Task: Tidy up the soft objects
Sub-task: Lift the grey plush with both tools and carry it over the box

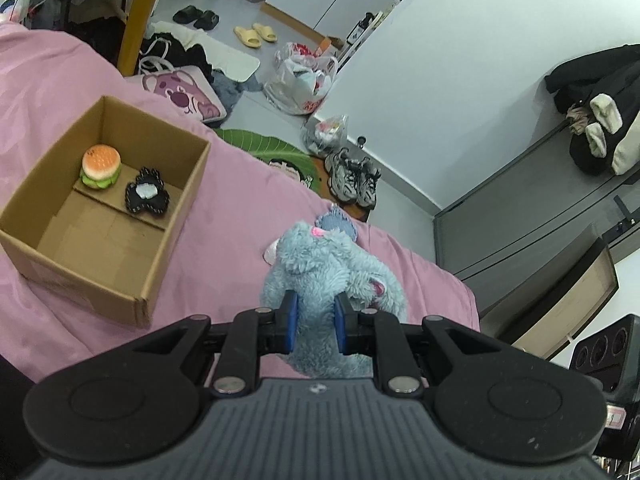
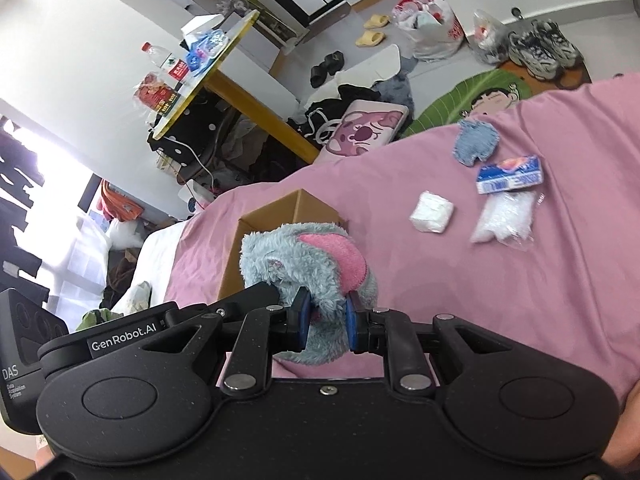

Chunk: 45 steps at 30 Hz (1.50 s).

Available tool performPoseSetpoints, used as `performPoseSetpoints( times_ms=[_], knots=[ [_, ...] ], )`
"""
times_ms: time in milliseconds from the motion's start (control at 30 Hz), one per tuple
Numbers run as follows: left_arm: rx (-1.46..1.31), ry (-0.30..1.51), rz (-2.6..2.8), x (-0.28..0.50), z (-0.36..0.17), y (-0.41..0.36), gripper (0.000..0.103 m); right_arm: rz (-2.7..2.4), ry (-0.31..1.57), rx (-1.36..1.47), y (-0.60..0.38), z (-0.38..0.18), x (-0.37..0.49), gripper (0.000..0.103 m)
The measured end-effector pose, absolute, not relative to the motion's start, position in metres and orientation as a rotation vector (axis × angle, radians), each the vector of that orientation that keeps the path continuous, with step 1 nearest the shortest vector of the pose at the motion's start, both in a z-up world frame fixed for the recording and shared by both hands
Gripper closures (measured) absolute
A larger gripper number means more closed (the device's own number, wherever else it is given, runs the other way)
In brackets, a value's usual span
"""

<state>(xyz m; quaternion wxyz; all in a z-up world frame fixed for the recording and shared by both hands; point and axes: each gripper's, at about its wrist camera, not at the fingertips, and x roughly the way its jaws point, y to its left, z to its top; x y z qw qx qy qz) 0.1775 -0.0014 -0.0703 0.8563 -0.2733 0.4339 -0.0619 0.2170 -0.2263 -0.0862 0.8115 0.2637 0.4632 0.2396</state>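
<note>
Toy: blue plush toy (image 1: 320,268) held above the pink bedspread (image 1: 224,208), right of the cardboard box (image 1: 168,240).
Grip: left gripper (image 1: 316,320) and right gripper (image 2: 326,320) both clamped on its fur.
Feel: likely light, squashy, floppy; best held by the thick body.
Lie: long axis seems to run away from the left gripper.

Fluffy blue plush toy (image 1: 320,276), matt cardboard box (image 1: 120,280), smooth pink cloth bedsheet (image 1: 224,208).
</note>
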Motion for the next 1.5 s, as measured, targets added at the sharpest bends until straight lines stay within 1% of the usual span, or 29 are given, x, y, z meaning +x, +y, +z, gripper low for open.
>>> performPoseSetpoints(
  times_ms=[300, 733, 1167, 1500],
  knots=[
    [-0.605, 0.883, -0.13, 0.177, -0.069, 0.031, 0.085, 0.516, 0.961, 0.538, -0.199, -0.077, 0.22, 0.084],
    [-0.653, 0.89, -0.089, 0.185, -0.085, 0.084, 0.085, 0.554, 1.003, 0.451, -0.143, -0.077, 0.233, 0.084],
    [-0.698, 0.917, -0.041, 0.207, -0.107, 0.143, 0.085, 0.562, 1.065, 0.381, -0.079, -0.088, 0.257, 0.082],
    [-0.728, 0.966, 0.034, 0.224, -0.132, 0.18, 0.085, 0.566, 1.135, 0.341, -0.039, -0.109, 0.276, 0.081]
  ],
)
